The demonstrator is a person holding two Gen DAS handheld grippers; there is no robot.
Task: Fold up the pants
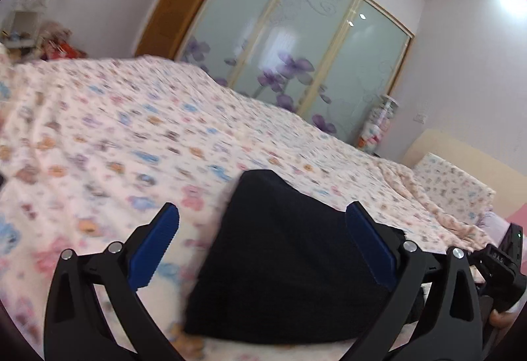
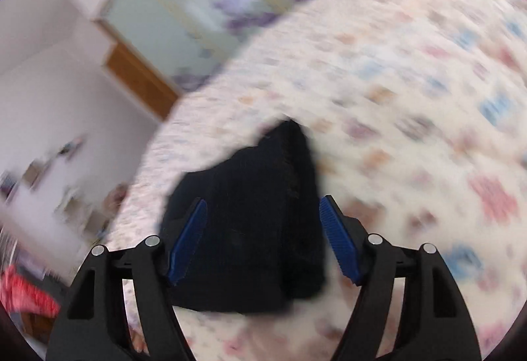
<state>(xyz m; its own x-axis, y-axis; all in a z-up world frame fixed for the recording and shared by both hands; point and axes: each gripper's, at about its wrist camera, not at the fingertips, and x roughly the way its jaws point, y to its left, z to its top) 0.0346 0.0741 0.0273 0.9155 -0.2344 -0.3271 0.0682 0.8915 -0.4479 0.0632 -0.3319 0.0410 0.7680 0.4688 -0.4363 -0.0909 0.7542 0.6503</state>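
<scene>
Both grippers are hovering just above the bed, and both are released: the left gripper [image 1: 263, 245] is holding its blue pads wide apart, with nothing between them, and the right gripper [image 2: 263, 239] is doing the same. From the left wrist view, the black pants [image 1: 283, 262] are lying on the flowery bedspread [image 1: 115, 130] at about 6 o'clock, just in front of the fingers, as a compact dark bundle. In the right wrist view the pants [image 2: 250, 229] are sitting at 6 o'clock too, and I am seeing at least two layers, one on top of the other, with a stepped edge at 3 o'clock of the bundle. The right view is blurring strongly, so this gripper is probably moving. The wardrobe [image 1: 296, 41] with frosted doors is standing at 12 o'clock behind the bed. I am judging that the folding is nearly or fully done; perhaps only a last smoothing is remaining
</scene>
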